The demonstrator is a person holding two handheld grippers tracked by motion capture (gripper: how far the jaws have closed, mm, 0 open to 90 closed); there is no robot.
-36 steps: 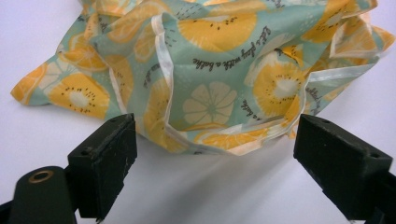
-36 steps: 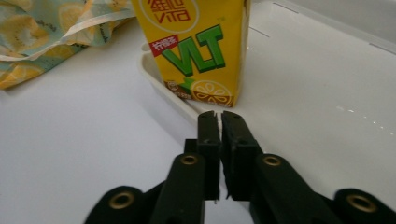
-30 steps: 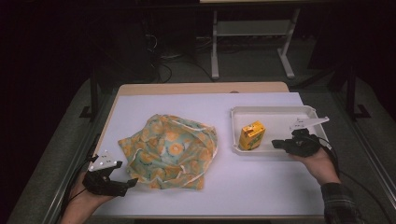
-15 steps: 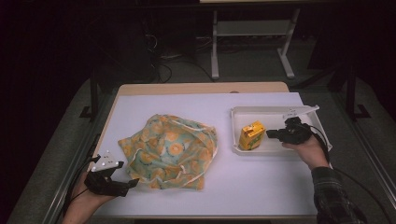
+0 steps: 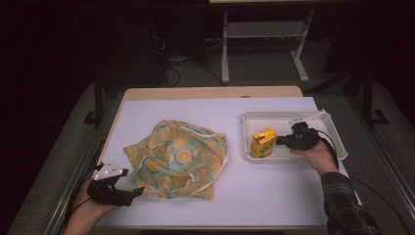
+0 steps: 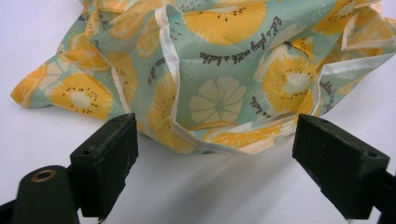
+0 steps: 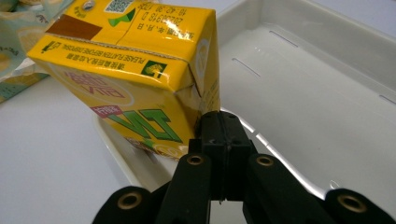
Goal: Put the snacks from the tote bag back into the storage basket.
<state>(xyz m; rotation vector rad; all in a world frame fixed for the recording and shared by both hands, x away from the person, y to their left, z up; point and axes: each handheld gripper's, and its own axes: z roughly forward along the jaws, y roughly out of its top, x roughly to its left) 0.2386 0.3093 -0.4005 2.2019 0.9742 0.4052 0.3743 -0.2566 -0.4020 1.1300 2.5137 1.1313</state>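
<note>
Right gripper (image 7: 219,122): jaws pressed flat together, nothing between them, tips touching the near edge of the carton (image 7: 135,70).
Carton: yellow drink box, tilted, at the left end of the white tray (image 5: 333,142), leaning toward its left wall; also visible from above (image 5: 263,142).
Left gripper (image 6: 215,158): jaws spread wide, low over the table (image 5: 274,191), just short of the hem of the bag (image 6: 219,70).
Bag: fruit-print cloth, crumpled flat at mid-table (image 5: 178,156), well apart from the tray.
Step in hand: likely approach, carton nudged or lined up, bag edge framed but not gripped.
Next move, right: open jaws, straddle carton, close, lift clear of tray wall.
Next move, left: advance, pinch one hem layer only, raise to open the mouth.
</note>
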